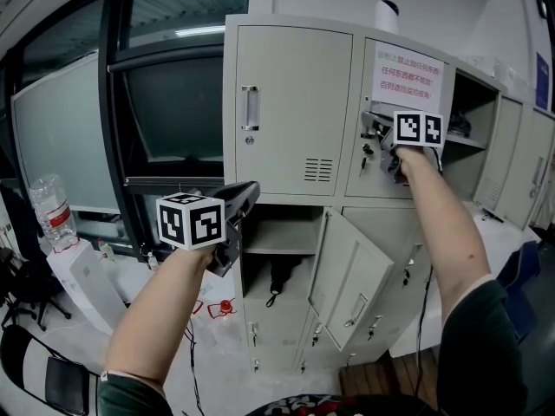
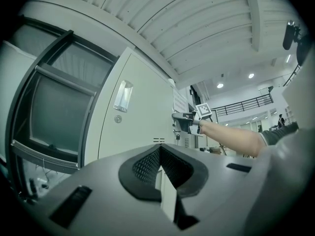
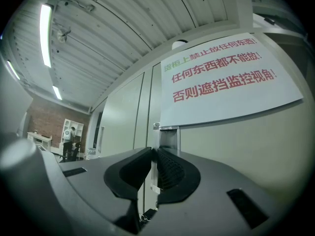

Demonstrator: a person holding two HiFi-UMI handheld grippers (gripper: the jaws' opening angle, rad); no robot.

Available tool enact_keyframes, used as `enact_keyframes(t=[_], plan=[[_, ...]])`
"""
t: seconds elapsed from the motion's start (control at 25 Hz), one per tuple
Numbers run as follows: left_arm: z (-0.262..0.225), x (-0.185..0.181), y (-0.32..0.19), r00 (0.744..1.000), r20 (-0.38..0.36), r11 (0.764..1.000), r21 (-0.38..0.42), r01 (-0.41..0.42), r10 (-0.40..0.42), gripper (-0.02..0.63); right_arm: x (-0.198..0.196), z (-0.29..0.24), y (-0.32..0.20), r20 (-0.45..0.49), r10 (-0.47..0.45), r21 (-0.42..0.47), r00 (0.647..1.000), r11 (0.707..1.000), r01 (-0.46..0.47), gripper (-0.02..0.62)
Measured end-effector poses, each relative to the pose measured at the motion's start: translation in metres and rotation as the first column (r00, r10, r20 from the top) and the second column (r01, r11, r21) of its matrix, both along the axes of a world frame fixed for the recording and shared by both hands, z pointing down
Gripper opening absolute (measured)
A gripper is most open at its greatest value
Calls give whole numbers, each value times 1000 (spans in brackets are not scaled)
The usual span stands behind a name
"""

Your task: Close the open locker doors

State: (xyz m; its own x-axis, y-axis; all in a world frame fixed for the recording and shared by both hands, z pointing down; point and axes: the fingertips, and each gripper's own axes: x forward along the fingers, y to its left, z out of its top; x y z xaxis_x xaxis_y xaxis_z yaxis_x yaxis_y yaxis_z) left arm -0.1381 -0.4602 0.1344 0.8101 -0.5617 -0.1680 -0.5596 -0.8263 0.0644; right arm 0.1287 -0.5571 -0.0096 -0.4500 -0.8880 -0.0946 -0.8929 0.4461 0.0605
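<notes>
Task looks partly done.

- Far left: one water bottle (image 1: 50,211), well apart from the locker bank (image 1: 295,24).
- Left tool (image 1: 251,193): pads together, nothing between them. It is held in the air just left of the open middle compartment (image 1: 279,237).
- Upper left door (image 1: 290,102): shut flush.
- Below it, that one compartment stands open with something dark hanging inside. Its open door (image 1: 351,271) is swung wide out to the right and is clearly yet to be closed.
- Bottom row: the small keyed doors look shut; the count is not clear.
- Right tool (image 3: 156,156): pads almost together, seemingly pinched on the free left edge of the signed door (image 3: 246,146), by its handle. That door lies near flush; whether it is latched cannot be told.
- Right of it: one upper right compartment (image 1: 473,111) shows its shelf, so it is likely open too.

Tally:
- two tools
- one door plainly shut
- one door in hand
- one door wide open
- one compartment exposed at right
</notes>
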Motion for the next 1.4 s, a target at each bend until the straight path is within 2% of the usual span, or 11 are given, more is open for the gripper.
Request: enact_keyframes(t=[0.52, 0.64, 0.76, 1.08, 1.4], plan=[[5, -10, -2, 1000, -6, 1000, -13, -6, 6, 8, -2, 0, 6, -31, 46, 28, 998, 999, -45, 74], [4, -13, -2, 1000, -5, 1000, -12, -13, 13, 8, -1, 0, 12, -56, 66, 44, 996, 997, -64, 121], [3, -16, -2, 1000, -6, 1000, -8, -25, 25, 9, 4, 0, 20, -59, 80, 54, 995, 996, -77, 137], [3, -16, 3, 997, -5, 997, 1, -73, 73, 8, 19, 20, 72, -36, 123, 68, 992, 990, -120, 135], [9, -10, 10, 995, 6, 995, 3, -95, 95, 9, 32, 68, 133, -71, 147, 78, 987, 987, -142, 113]])
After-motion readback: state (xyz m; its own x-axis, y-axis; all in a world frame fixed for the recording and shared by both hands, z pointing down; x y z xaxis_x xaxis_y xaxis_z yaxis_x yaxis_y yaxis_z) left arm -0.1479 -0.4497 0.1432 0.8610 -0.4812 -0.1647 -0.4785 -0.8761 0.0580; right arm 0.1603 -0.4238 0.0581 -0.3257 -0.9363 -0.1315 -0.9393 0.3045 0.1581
